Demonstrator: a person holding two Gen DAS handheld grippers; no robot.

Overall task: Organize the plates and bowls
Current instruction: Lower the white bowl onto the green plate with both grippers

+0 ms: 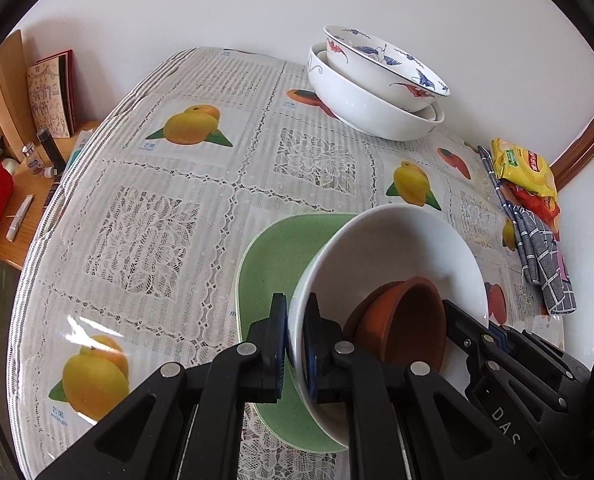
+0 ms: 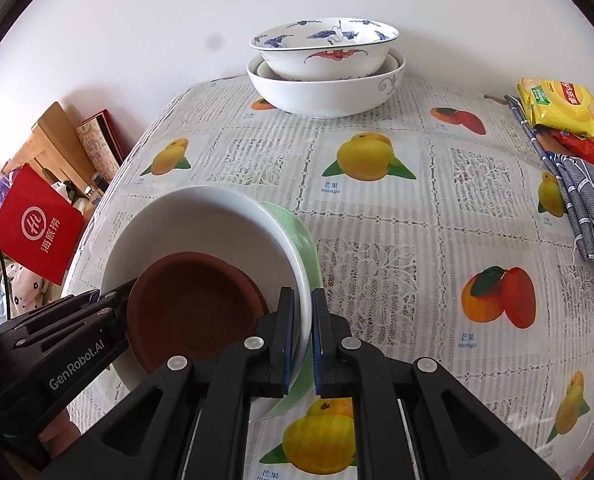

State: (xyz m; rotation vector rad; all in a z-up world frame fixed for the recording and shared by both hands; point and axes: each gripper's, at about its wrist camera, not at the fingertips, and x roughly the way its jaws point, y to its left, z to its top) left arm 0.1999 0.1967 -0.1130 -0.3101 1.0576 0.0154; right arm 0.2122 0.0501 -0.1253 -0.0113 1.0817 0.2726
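A white bowl (image 1: pixel 397 248) (image 2: pixel 201 224) holds two nested brown clay bowls (image 1: pixel 409 320) (image 2: pixel 193 304) and sits tilted over a green plate (image 1: pixel 273 256) (image 2: pixel 303 236). My left gripper (image 1: pixel 295 304) (image 2: pixel 113 292) is shut on the white bowl's rim on one side. Across from it, my right gripper (image 2: pixel 301 296) (image 1: pixel 461 320) is shut on the opposite rim. I cannot tell whether the green plate rests on the table. At the back, a blue-and-red patterned bowl (image 1: pixel 377 68) (image 2: pixel 325 48) stands nested in a large white bowl (image 1: pixel 369 112) (image 2: pixel 321 96).
The round table (image 1: pixel 177 200) (image 2: pixel 417 240) has a lace cloth with fruit prints. Yellow and red snack packets (image 1: pixel 525 168) (image 2: pixel 561 108) and a grey checked cloth (image 1: pixel 545 264) (image 2: pixel 585 208) lie at its right edge. A wooden side shelf (image 1: pixel 29 196) with a red bag (image 2: pixel 37 228) stands beyond the left edge.
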